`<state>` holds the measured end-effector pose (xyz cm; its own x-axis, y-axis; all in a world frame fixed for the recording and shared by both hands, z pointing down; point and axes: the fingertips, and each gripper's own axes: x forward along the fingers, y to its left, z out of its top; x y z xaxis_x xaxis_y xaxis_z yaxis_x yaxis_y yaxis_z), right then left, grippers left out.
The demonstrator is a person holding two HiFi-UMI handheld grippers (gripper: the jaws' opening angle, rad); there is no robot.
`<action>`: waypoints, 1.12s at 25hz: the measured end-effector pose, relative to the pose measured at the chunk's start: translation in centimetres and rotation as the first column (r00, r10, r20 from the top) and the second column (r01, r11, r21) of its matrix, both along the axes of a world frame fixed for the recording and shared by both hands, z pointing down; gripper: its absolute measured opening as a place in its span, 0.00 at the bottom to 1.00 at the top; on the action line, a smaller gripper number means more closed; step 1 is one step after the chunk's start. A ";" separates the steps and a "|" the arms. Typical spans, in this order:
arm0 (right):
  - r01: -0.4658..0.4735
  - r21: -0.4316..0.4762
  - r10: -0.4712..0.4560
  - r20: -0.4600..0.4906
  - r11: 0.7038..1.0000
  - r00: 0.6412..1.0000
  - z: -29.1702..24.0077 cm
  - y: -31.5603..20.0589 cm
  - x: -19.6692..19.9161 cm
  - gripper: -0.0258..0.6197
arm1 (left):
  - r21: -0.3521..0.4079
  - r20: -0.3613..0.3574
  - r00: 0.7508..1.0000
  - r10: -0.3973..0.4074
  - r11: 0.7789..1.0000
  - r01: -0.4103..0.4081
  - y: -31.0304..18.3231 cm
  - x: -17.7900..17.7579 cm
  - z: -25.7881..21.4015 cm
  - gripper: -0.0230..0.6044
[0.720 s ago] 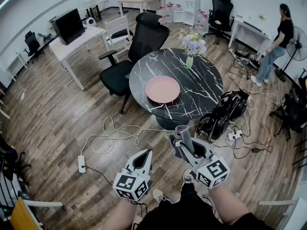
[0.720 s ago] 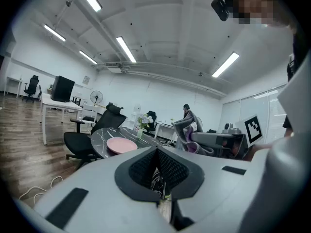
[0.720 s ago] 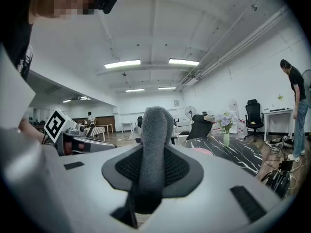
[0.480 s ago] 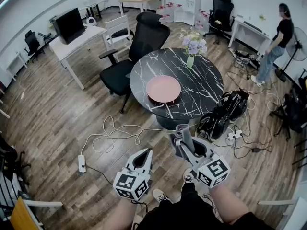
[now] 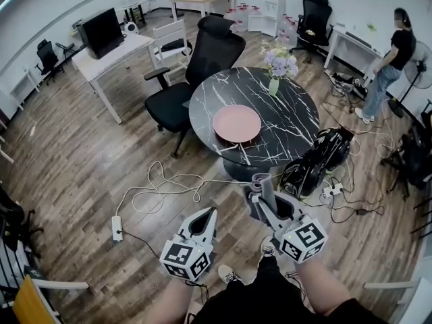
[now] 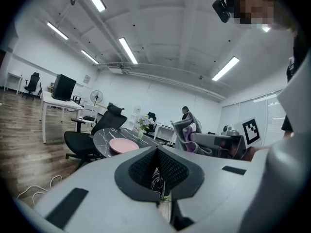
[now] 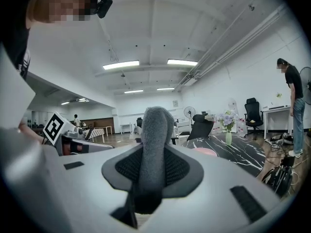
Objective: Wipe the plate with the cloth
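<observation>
grey cloth (image 7: pixel 154 140), rolled, sits clamped in the right gripper (image 7: pixel 150 178); the left gripper (image 6: pixel 158 176) is closed, empty. the head view shows the pink plate (image 5: pixel 237 123) whole on the black marbled table (image 5: pixel 297 110), well apart; the right gripper view catches only its edge.

grey cloth (image 7: pixel 154 144) between right gripper (image 7: pixel 154 171) jaws

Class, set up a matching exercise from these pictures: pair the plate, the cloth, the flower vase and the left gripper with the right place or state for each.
Things:
1. plate
2. cloth
3. flower vase
4. left gripper

Places or states:
A. shut, with nothing in it
B. lying on the marble table
C. clamped in the right gripper
D. standing on the same table, beyond the plate

Pairs: 1-B, 2-C, 3-D, 4-A
</observation>
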<state>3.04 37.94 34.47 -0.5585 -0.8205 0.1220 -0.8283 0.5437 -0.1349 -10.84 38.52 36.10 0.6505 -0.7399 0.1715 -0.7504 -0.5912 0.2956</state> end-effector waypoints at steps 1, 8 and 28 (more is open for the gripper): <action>0.000 0.000 0.000 -0.001 1.000 1.000 0.0 0.0 -0.3 0.21 | -0.001 0.000 1.000 0.000 1.000 0.000 0.1 -0.3 0.0 0.06; 0.005 0.004 -0.005 -0.005 1.000 1.000 0.1 -1.2 -1.4 0.21 | -0.012 -0.007 1.000 -0.023 1.000 0.023 -0.8 -1.7 0.5 0.06; 0.084 -0.036 -0.083 0.028 0.996 0.996 2.1 -16.7 3.5 0.21 | -0.083 0.013 0.991 -0.135 0.987 0.136 -14.3 2.3 2.9 0.06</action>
<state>6.50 21.23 36.59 -0.6282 -0.7661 0.1354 -0.7762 0.6051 -0.1773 -8.53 24.23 39.03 0.5438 -0.8041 0.2403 -0.8241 -0.4576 0.3339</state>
